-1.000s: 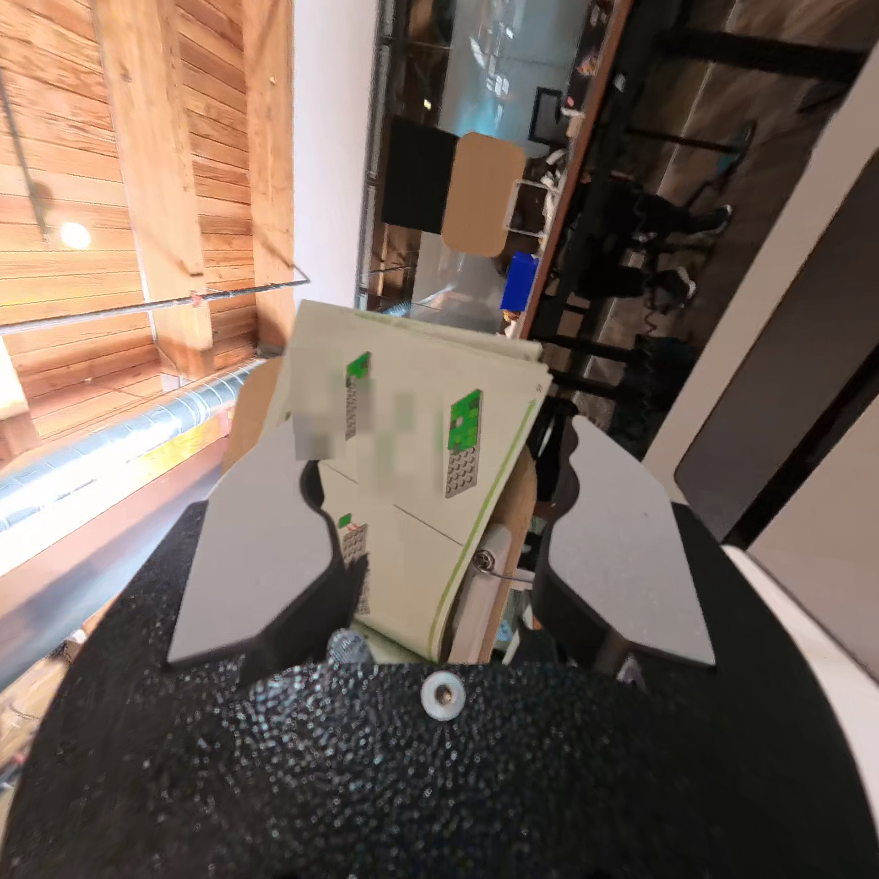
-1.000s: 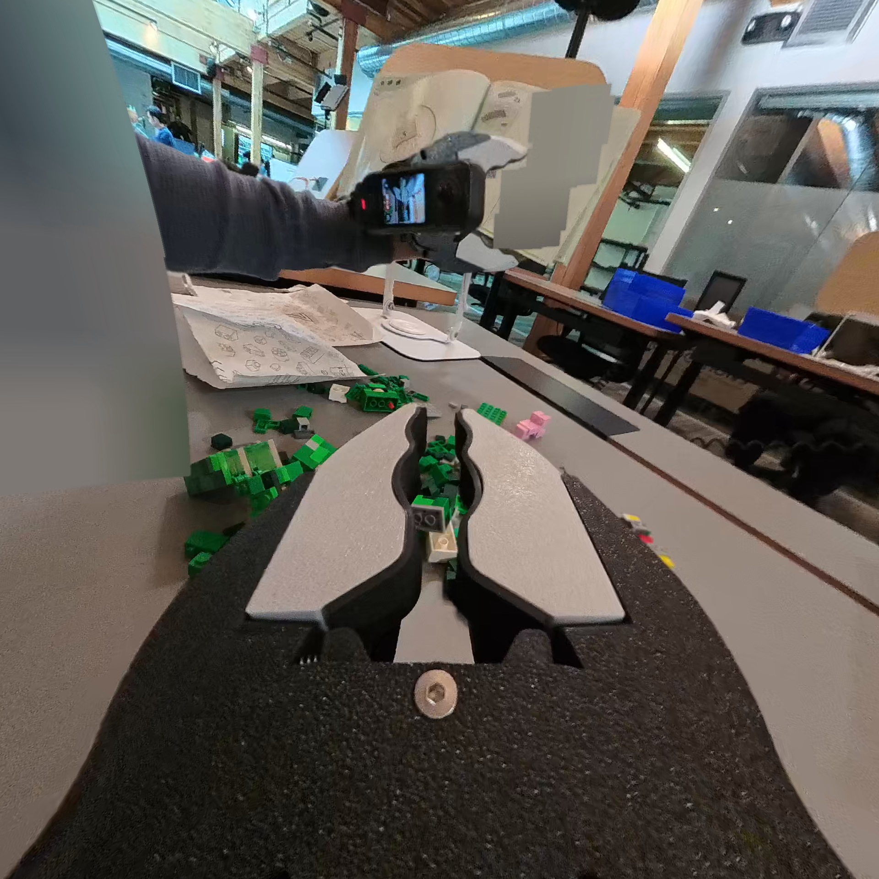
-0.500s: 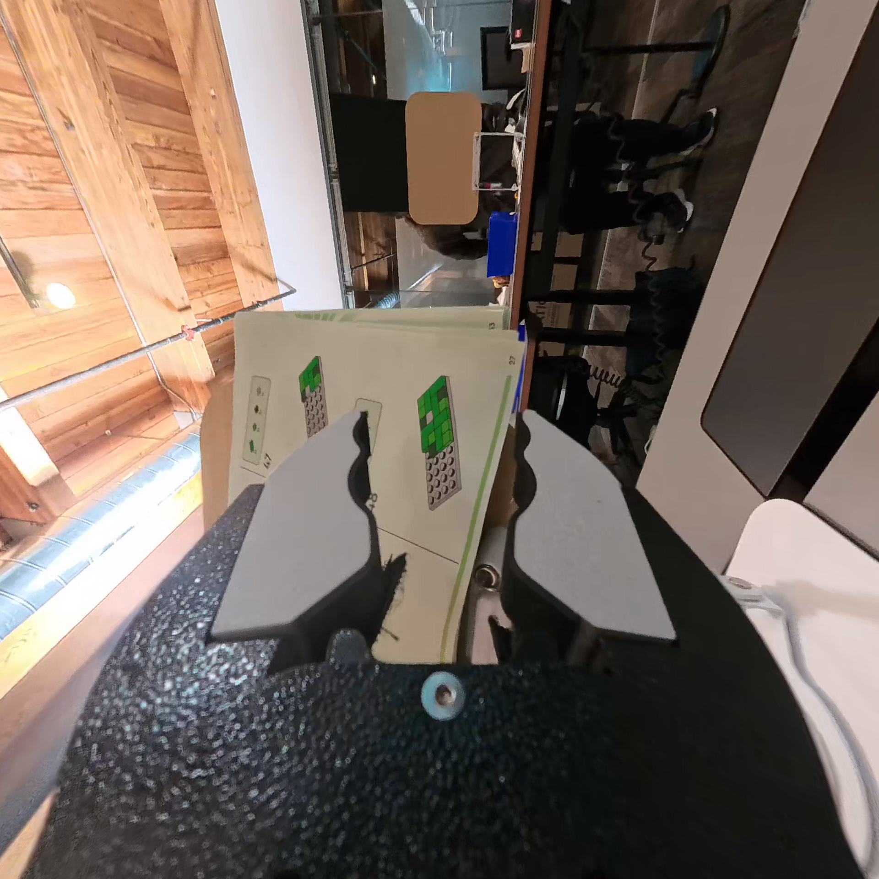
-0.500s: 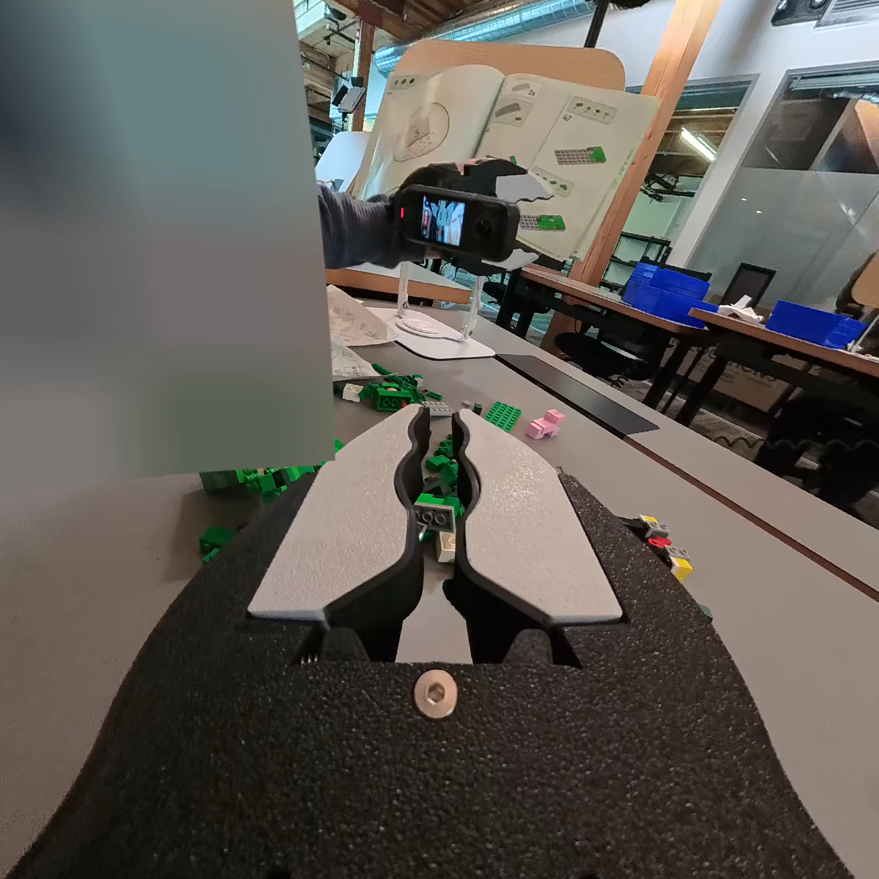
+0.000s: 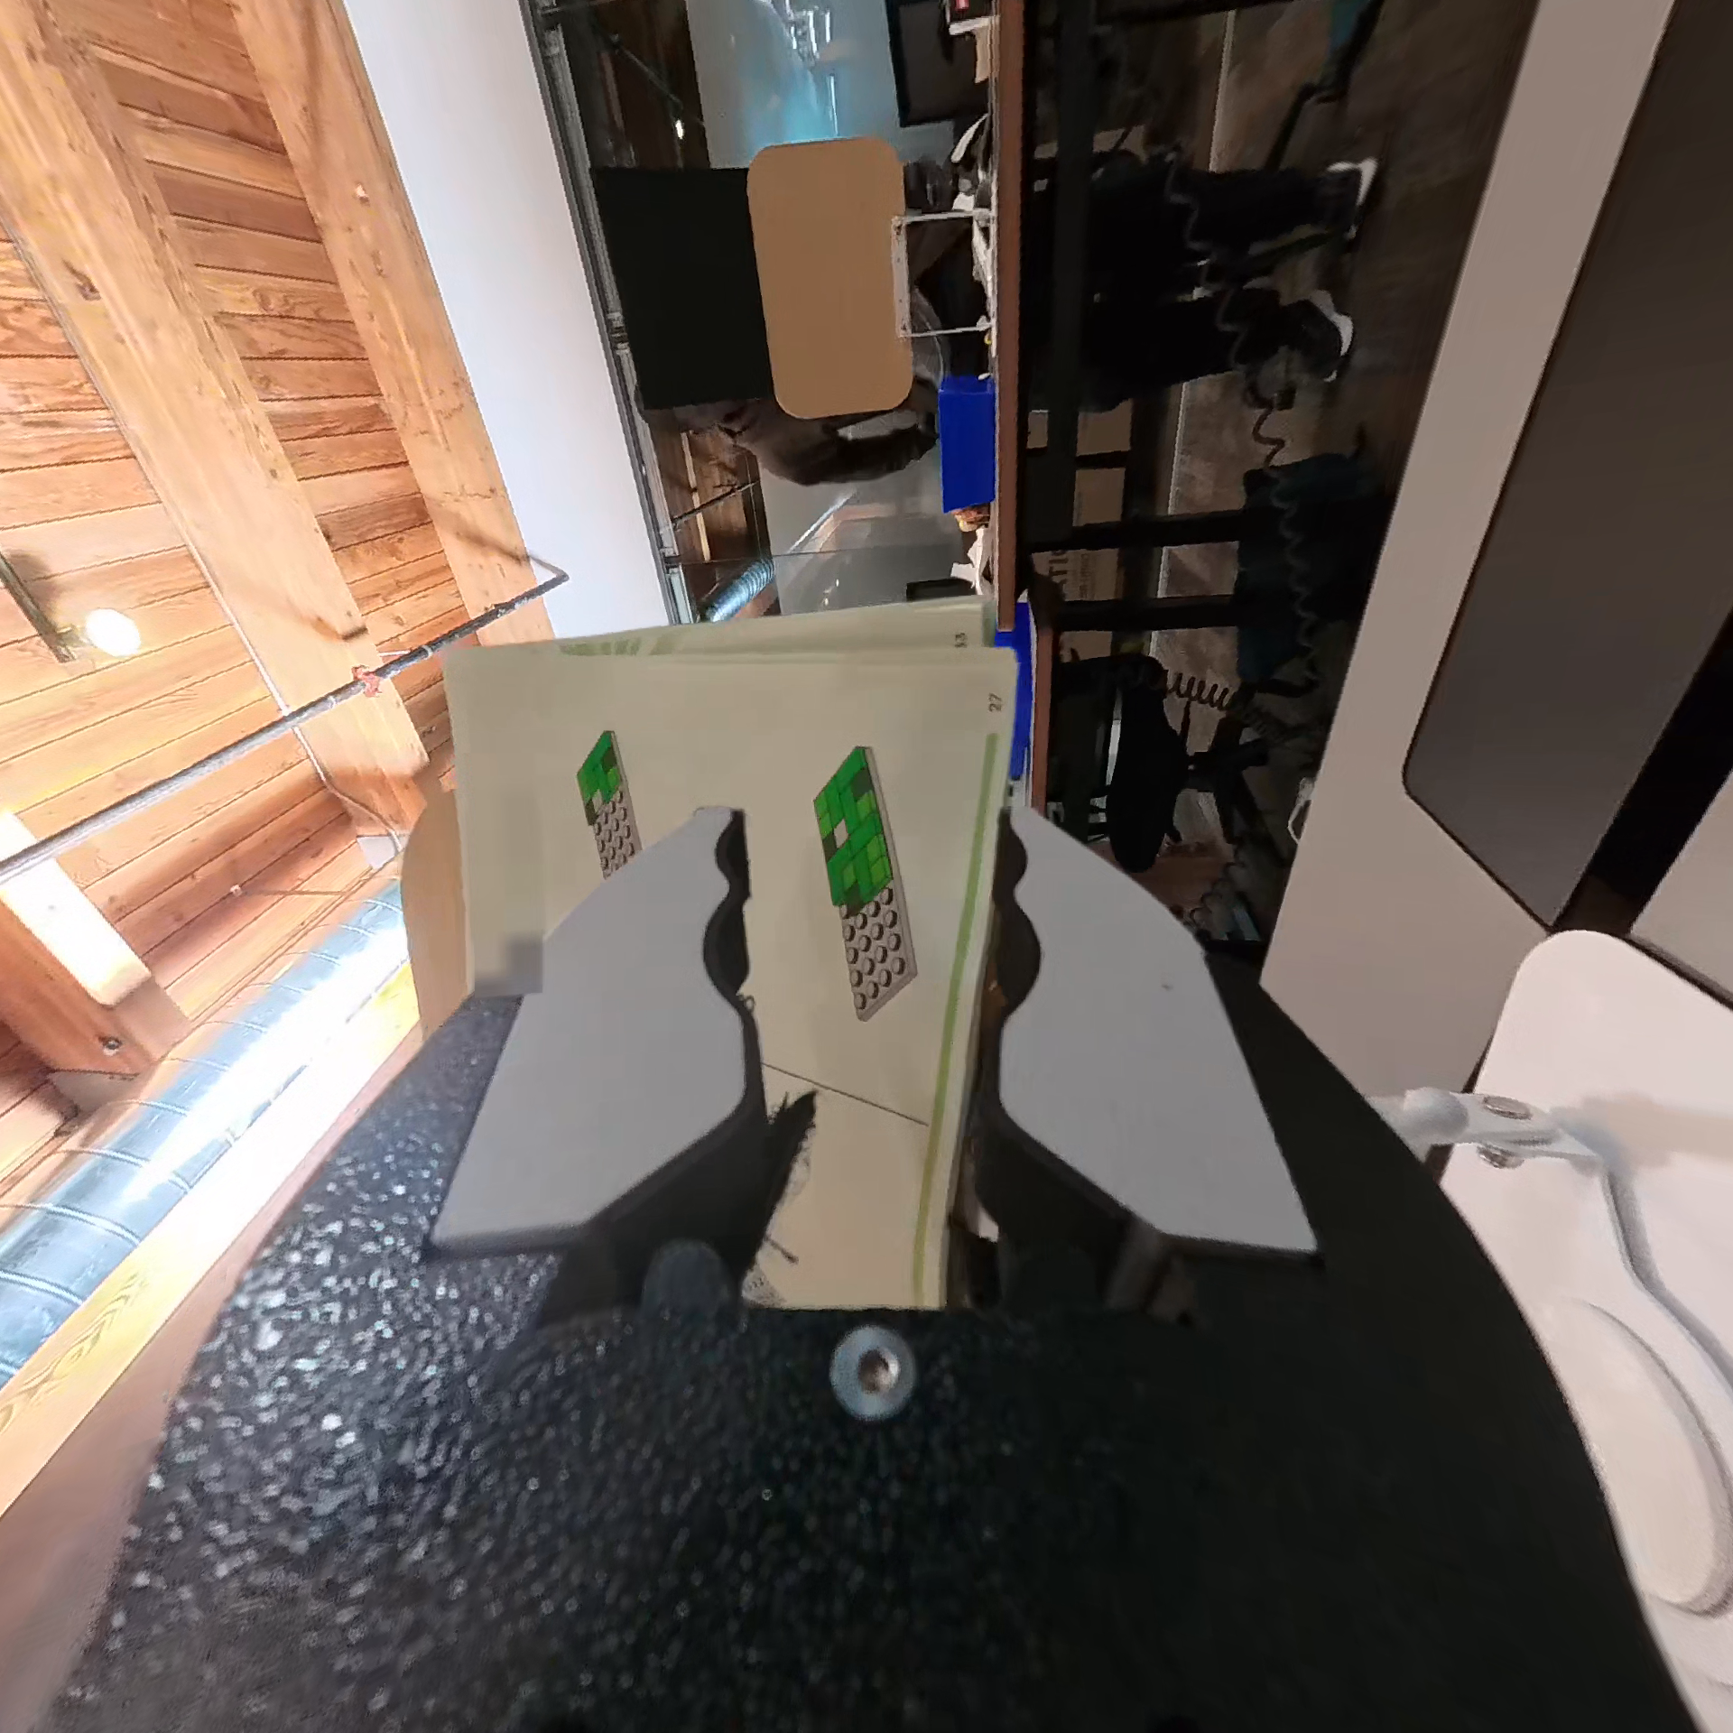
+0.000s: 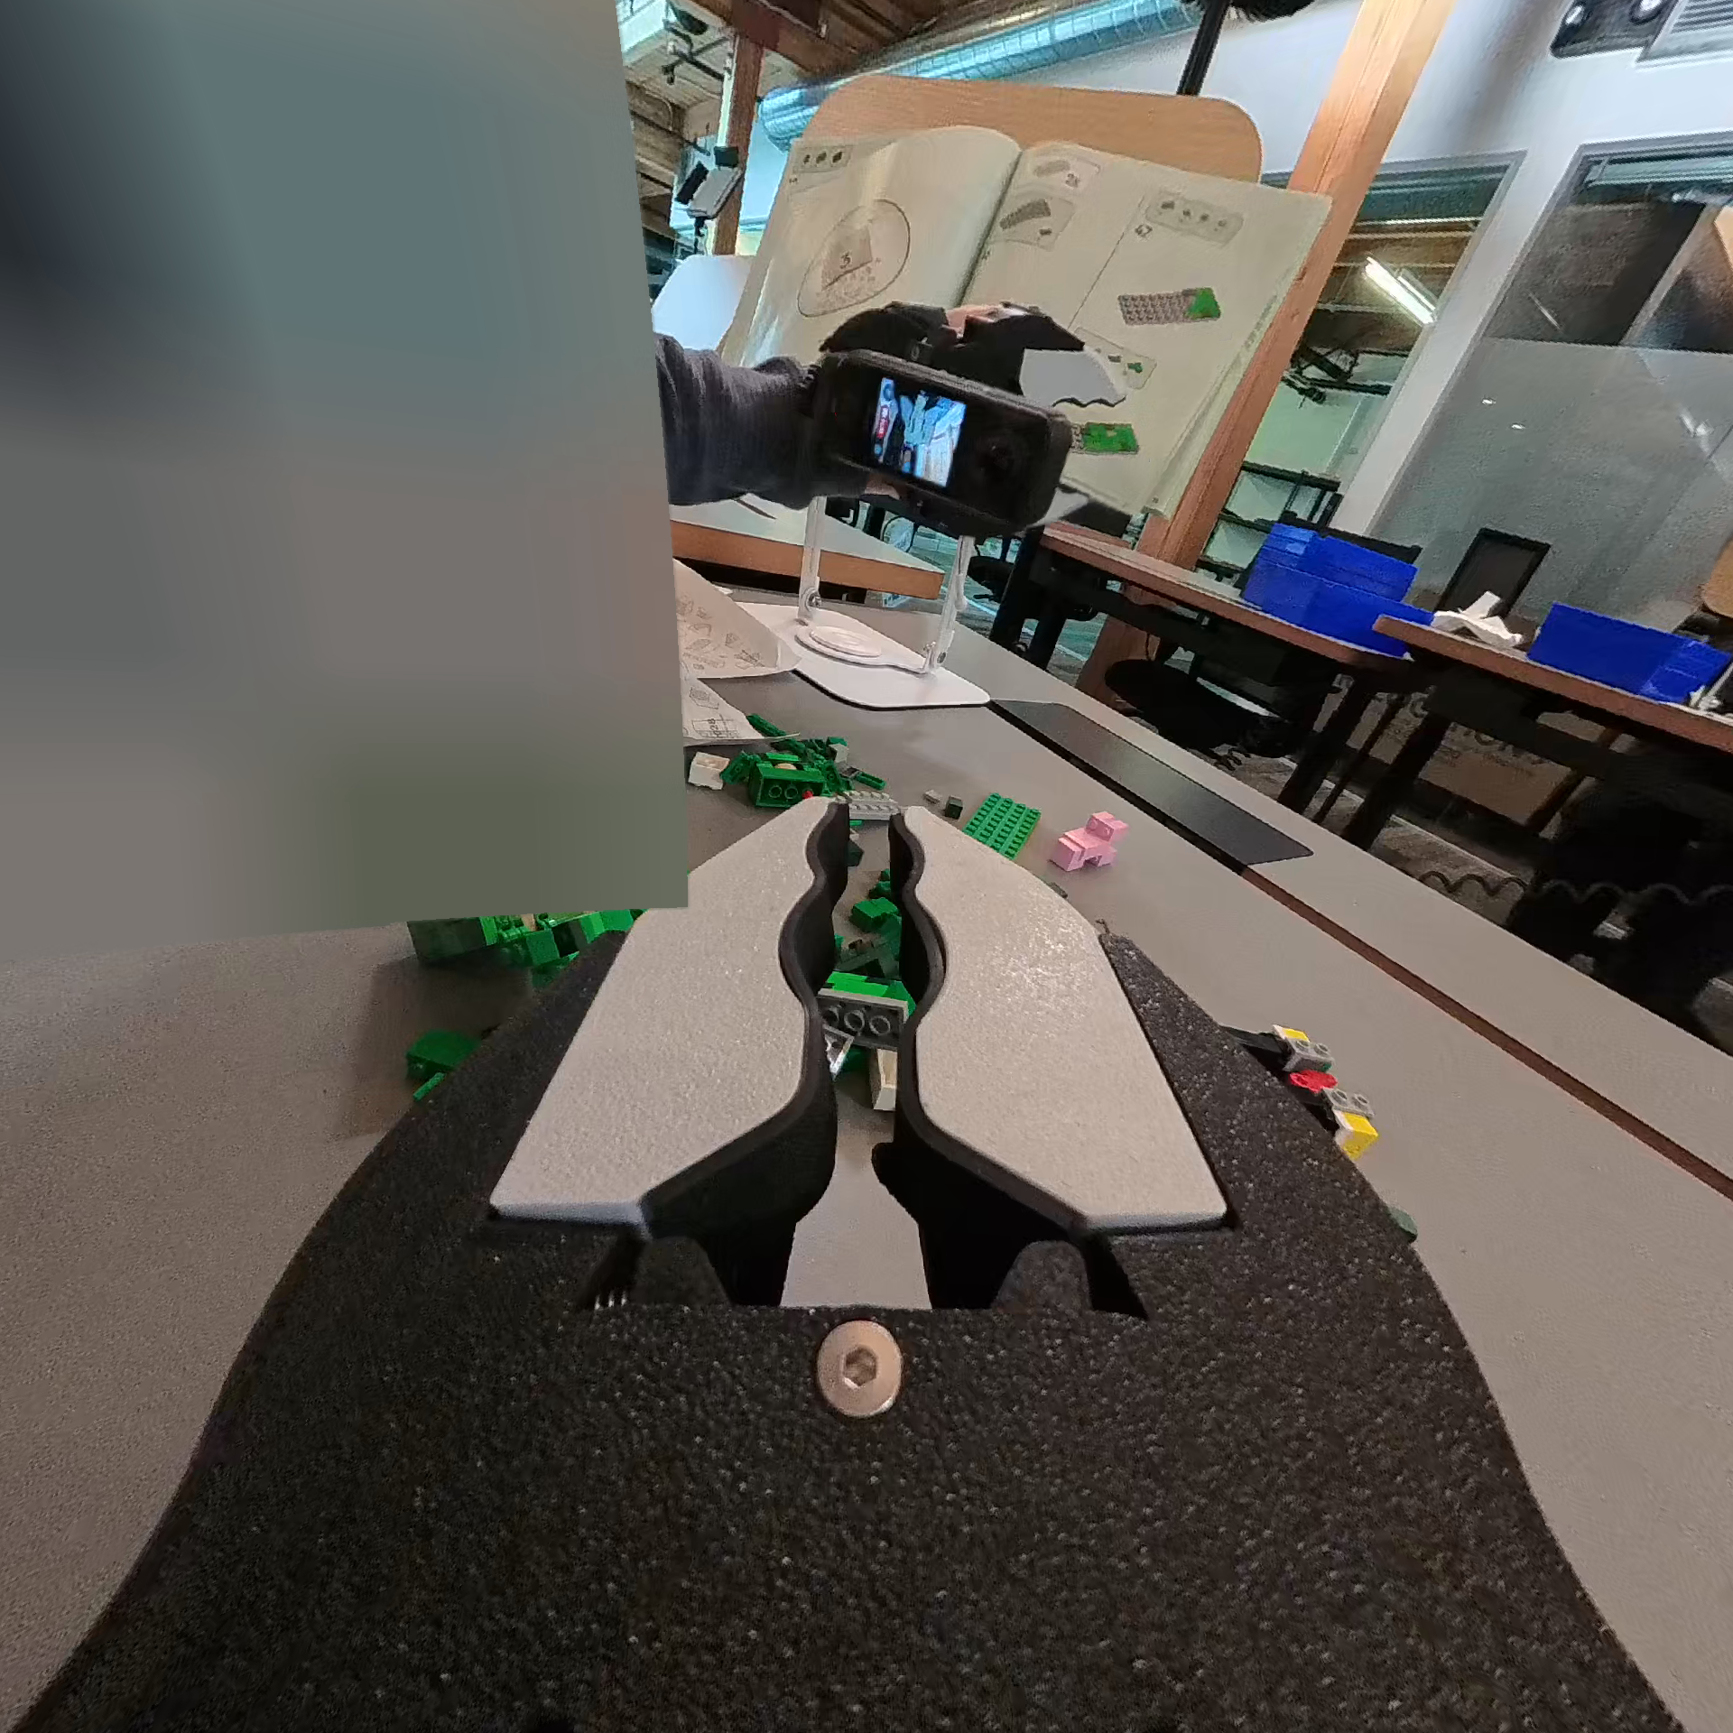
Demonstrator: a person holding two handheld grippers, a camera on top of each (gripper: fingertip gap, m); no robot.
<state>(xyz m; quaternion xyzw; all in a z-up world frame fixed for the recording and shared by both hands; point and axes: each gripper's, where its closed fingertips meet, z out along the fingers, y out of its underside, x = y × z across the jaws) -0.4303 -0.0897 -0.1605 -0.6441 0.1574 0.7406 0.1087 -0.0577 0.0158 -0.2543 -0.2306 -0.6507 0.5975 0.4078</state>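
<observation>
The small grey brick [image 6: 861, 1019], a studded plate piece, sits pinched between the inner edges of the right tongs [image 6: 867, 830], partway down their length and tilted slightly; it is held above the grey table [image 6: 1500, 1247]. These tongs are nearly closed, clenched on the brick, with only a narrow gap showing at the tips. Below and beyond the brick lies a scatter of green bricks [image 6: 788, 769], with a green studded plate [image 6: 1003, 823] and a pink brick figure [image 6: 1088, 841] farther off, and a few yellow, red and grey bricks [image 6: 1322, 1088] to the right of the tongs.

The open instruction booklet [image 5: 750, 844] stands upright on a white stand [image 6: 891, 656] at the far side of the table, backed by a tan board [image 6: 1032, 113]. The left tongs [image 5: 872, 825] are raised to the booklet's right-hand page and spread wide apart, grasping nothing; the page with its green-and-grey plate drawings fills the gap between them, and its outer edge lies just beside the right finger [image 5: 1125, 1032]. Whether the tongs touch the paper cannot be told. In the right wrist view a sleeved arm [image 6: 722, 431] holds the left tongs in front of the page.
</observation>
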